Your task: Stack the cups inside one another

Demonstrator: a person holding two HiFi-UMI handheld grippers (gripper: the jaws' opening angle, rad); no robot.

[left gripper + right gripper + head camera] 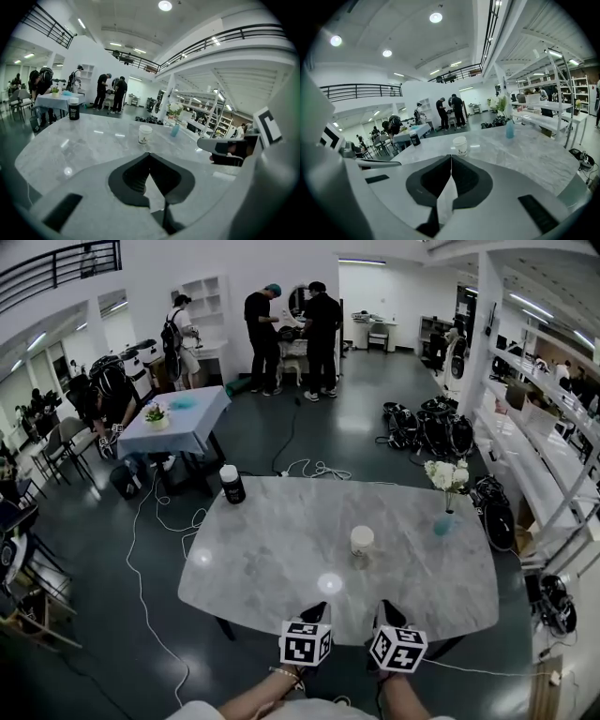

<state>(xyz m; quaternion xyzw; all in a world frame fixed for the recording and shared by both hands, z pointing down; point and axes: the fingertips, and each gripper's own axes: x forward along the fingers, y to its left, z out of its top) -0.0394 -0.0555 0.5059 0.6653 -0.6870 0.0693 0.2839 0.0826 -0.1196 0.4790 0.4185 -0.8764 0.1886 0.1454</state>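
Note:
A white paper cup (362, 540) stands upright near the middle of the grey marble table (272, 549); whether other cups are nested inside it cannot be told. It also shows ahead of the jaws as the cup (145, 134) in the left gripper view and the cup (460, 146) in the right gripper view. My left gripper (317, 609) and right gripper (389, 611) hover side by side over the table's near edge, well short of the cup. Both are shut and hold nothing: the left gripper (149, 154) and right gripper (451, 157) each show their jaws meeting at the tips.
A black canister with a white lid (232, 484) stands at the far left corner of the table. A blue vase (444, 522) with white flowers stands near the right edge. Cables lie on the floor, and people stand far behind by another table (178, 423).

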